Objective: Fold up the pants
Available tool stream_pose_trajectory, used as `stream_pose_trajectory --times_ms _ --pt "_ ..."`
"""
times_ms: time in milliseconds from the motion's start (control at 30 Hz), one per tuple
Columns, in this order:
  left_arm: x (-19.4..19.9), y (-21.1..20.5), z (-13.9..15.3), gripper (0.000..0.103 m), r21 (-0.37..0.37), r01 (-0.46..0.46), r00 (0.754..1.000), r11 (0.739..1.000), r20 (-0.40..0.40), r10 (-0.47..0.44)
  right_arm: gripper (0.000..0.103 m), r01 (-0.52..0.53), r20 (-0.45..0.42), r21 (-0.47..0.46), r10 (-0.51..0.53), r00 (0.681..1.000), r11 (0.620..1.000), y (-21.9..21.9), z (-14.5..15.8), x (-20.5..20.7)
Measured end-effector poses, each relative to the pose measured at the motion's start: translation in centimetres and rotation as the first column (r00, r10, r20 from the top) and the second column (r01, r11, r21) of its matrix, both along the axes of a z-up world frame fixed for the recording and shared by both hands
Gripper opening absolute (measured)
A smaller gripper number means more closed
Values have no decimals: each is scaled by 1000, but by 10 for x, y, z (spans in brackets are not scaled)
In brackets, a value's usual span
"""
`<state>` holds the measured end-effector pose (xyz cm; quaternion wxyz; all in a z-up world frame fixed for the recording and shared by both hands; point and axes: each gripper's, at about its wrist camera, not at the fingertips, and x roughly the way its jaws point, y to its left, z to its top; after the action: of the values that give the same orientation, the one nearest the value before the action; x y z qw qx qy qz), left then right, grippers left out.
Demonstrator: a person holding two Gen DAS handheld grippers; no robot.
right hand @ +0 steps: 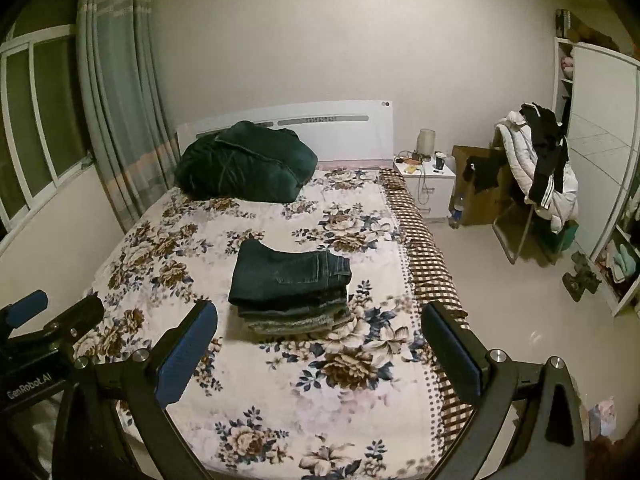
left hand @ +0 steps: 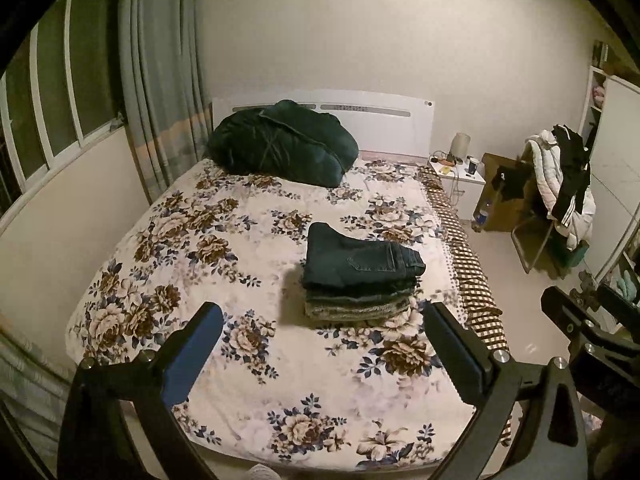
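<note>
Folded pants (left hand: 360, 256) are lying atop a stack (left hand: 360, 304) on the bed (left hand: 240, 360), at 12 o'clock of both grippers. The shelf (right hand: 618, 268) at 3 o'clock is holding clothes. The left gripper (left hand: 320, 344) and right gripper (right hand: 320, 344) are hovering wide apart, gripping nothing, touching nothing.

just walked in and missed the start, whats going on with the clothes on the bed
A person is folding pants with a handheld tool in each hand. Right now neither is touching anything: the left tool and the right tool are both open and held back above the near end of the bed. A stack of folded pants sits on the flowered bedspread, dark jeans on top. A dark green bundle lies by the headboard.
</note>
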<state>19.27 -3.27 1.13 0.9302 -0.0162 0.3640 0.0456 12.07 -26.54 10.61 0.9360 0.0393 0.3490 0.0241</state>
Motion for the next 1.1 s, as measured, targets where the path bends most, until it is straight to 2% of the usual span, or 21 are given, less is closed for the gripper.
stream_pose_trajectory --times_ms 1100 --pt "-14 0 11 103 0 7 1000 1000 6 -7 103 8 2 4 -8 1000 1000 0 1 -10"
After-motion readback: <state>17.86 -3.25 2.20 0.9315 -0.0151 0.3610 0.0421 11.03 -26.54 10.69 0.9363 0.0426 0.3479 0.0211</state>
